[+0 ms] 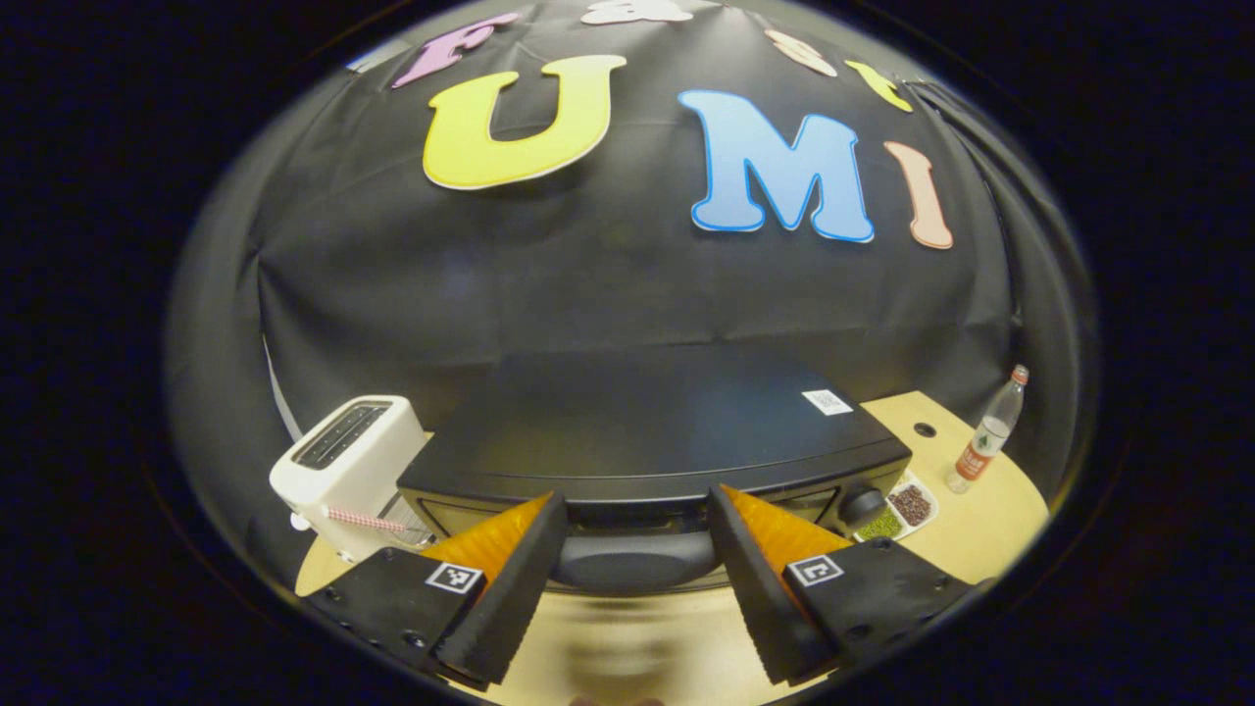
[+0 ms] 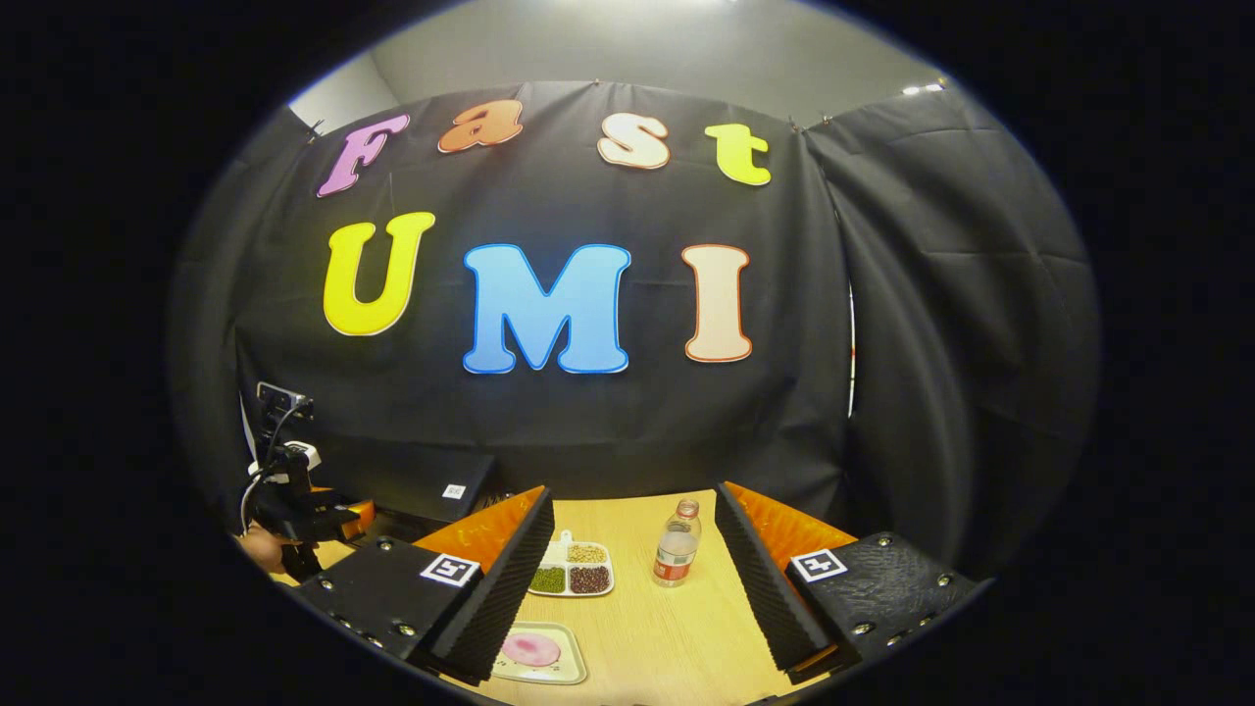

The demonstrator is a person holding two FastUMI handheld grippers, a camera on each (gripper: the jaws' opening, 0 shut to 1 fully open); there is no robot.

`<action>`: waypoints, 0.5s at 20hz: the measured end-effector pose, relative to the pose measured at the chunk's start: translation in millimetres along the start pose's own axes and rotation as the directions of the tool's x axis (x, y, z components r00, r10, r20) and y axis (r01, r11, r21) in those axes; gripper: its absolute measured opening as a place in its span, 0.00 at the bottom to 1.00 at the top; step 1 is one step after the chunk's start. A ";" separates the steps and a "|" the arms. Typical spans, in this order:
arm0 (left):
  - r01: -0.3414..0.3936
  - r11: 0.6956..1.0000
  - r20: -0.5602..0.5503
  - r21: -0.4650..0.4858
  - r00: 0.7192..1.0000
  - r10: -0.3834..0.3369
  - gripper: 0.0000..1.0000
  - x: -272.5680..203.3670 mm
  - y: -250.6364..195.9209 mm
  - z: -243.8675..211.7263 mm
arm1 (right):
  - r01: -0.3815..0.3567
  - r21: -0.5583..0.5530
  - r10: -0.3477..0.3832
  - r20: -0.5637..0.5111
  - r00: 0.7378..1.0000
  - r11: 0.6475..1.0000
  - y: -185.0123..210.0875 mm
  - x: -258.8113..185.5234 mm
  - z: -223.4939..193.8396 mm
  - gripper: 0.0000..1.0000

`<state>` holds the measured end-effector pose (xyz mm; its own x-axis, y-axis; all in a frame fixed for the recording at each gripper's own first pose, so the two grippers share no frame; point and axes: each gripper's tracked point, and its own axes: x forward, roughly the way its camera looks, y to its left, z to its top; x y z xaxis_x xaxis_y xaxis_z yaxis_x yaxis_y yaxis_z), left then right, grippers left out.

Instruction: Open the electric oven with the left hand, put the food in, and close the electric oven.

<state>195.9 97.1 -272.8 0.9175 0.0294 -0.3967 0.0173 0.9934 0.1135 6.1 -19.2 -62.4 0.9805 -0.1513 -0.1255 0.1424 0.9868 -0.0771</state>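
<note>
Oven handle sits between the left gripper's spread jaws; I judge it should pinch squarely, then pull gently

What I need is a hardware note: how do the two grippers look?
Left gripper and right gripper alike: two wedge-shaped jaws, ribbed inside, each on a screwed block with a square black-and-white marker tag. Seen from the right gripper view, the left one carries a small camera and cables.
</note>
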 end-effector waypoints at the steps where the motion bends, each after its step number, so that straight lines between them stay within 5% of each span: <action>1: 0.000 1.000 0.007 0.000 1.000 0.000 1.00 -1.8 0.3 0.2 | -0.003 0.003 0.003 0.000 1.000 1.000 1.5 0.9 -0.2 1.00; 7: 0.015 1.000 0.020 0.011 1.000 -0.015 0.93 -31.0 -5.2 -22.3 | -0.036 0.027 0.036 -0.003 0.999 0.999 13.1 2.1 -0.1 1.00; 10: 0.004 1.000 0.016 0.018 1.000 -0.004 1.00 -46.6 -7.3 -38.9 | -0.054 0.022 0.054 -0.001 0.999 0.998 17.6 -0.3 0.8 1.00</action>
<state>137.6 92.8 -290.5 0.9236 0.0236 -0.3826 0.0279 0.9913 0.1283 8.5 -1.8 -63.0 0.9866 -0.0980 -0.1303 0.0924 0.9945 -0.0482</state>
